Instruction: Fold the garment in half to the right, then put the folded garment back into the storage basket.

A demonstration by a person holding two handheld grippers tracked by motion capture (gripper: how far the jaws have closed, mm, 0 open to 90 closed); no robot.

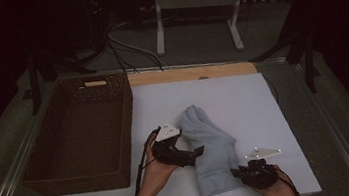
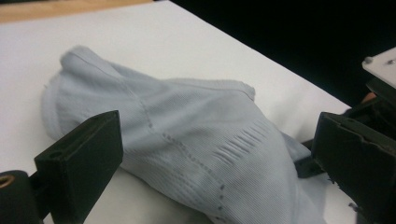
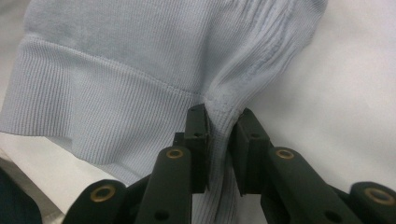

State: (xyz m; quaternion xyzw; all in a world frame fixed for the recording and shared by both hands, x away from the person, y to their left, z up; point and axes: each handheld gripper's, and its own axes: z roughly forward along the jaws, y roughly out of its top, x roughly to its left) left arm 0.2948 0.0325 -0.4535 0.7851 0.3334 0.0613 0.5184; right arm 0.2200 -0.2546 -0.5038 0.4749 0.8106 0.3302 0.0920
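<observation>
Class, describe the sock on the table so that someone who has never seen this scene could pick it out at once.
Start at the white board beside the dark wicker basket. Near its front edge lies the sock, between the left gripper and the right gripper, which pinches its ribbed cuff. It is the one soft, pale blue thing there.

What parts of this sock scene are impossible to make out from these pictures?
- High view: the sock's cuff corner is hidden under the right gripper.
- Right gripper view: the sock's toe end is cut off by the top edge.
- High view: the basket's inside is too dark to tell its contents.
</observation>
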